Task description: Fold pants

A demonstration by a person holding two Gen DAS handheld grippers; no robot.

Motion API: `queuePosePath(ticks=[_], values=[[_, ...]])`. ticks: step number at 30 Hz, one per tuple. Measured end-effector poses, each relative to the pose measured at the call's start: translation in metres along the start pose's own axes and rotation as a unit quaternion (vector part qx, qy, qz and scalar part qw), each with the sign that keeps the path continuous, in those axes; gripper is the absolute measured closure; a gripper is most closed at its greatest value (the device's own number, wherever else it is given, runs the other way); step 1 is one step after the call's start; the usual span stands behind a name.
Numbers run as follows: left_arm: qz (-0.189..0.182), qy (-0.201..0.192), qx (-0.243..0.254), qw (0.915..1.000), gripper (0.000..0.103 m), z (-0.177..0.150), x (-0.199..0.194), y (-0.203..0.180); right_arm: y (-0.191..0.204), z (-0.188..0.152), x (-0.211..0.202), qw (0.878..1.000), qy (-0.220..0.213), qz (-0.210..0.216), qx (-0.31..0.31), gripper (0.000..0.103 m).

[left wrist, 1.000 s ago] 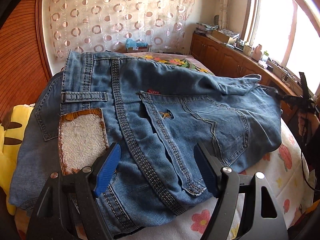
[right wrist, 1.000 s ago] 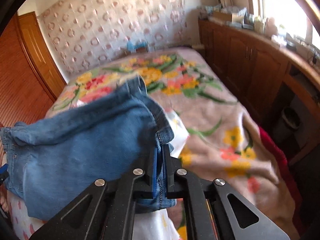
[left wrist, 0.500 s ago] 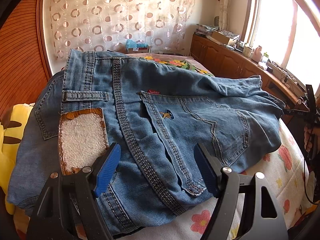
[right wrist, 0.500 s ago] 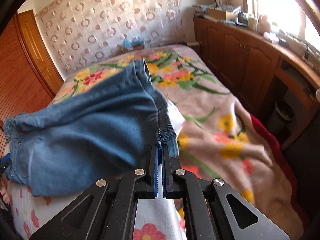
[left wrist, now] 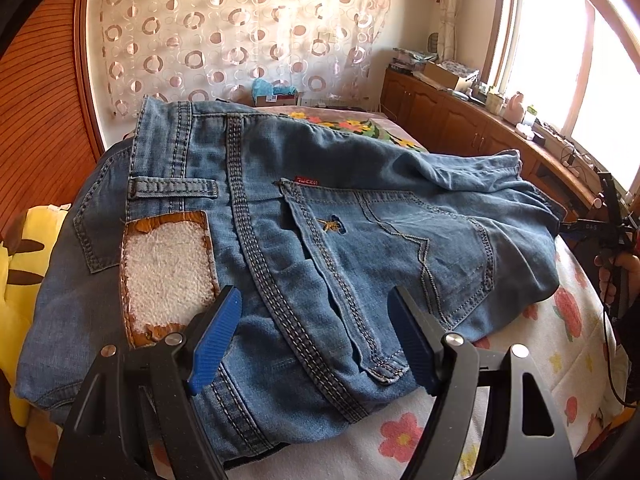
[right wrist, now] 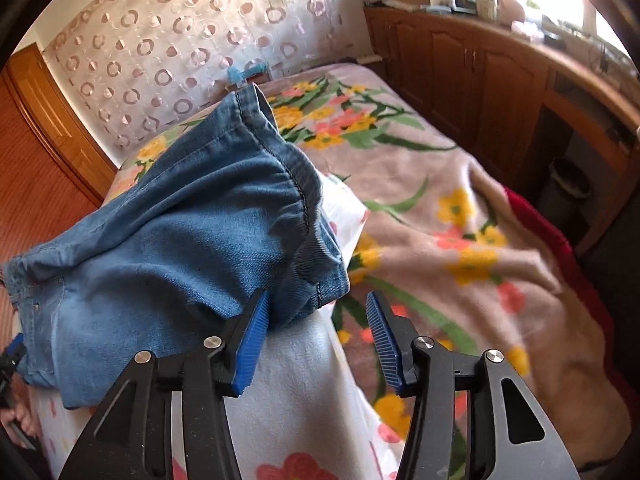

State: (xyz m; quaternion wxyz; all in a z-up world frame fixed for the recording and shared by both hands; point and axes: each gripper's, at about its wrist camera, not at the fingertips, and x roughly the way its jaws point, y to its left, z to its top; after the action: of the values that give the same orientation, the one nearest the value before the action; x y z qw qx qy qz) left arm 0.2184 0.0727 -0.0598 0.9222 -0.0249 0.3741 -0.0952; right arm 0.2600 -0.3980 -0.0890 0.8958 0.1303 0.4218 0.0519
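The blue denim jeans [left wrist: 320, 240] lie folded on the bed, back pocket and worn waist patch [left wrist: 166, 268] facing up. My left gripper [left wrist: 316, 336] is open, its blue pads straddling the waistband area just above the fabric. In the right wrist view the folded leg end [right wrist: 192, 232] rests on the bed. My right gripper [right wrist: 316, 316] is open with the hem corner lying free between its pads. The right gripper also shows at the far right of the left wrist view [left wrist: 612, 220].
A white floral sheet [left wrist: 400, 436] and a pink flowered blanket [right wrist: 460, 220] cover the bed. A yellow plush pillow [left wrist: 20, 264] lies at the left. Wooden cabinets [right wrist: 460, 60] run along the right, under a window. A patterned curtain [left wrist: 240, 32] hangs behind.
My right gripper lowered the leg end onto the folded jeans, then opened and let go of the hem. The left gripper stayed still and open.
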Motion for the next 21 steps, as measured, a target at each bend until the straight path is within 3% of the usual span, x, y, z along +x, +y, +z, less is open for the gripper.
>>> queuePosePath(ticks=[6, 8, 11, 16, 21], values=[[0.003, -0.004, -0.004, 1.0000, 0.027, -0.007, -0.013, 0.004, -0.007, 0.008, 0.001, 1.000, 0.003, 0.021, 0.021, 0.053], [0.007, -0.005, -0.006, 0.9999, 0.027, -0.010, -0.020, 0.007, -0.006, 0.008, 0.001, 1.000, 0.002, 0.026, 0.014, 0.067], [0.018, -0.006, -0.014, 0.9997, 0.030, -0.017, -0.030, 0.014, 0.000, 0.007, -0.005, 1.000, -0.010, 0.021, -0.006, 0.078], [0.025, 0.000, -0.030, 0.9993, 0.040, -0.037, -0.040, 0.027, 0.013, 0.001, -0.010, 0.998, -0.037, 0.014, -0.057, 0.083], [0.037, 0.018, -0.048, 0.9980, 0.041, -0.056, -0.035, 0.037, 0.013, -0.001, -0.009, 0.996, -0.047, 0.017, -0.069, 0.086]])
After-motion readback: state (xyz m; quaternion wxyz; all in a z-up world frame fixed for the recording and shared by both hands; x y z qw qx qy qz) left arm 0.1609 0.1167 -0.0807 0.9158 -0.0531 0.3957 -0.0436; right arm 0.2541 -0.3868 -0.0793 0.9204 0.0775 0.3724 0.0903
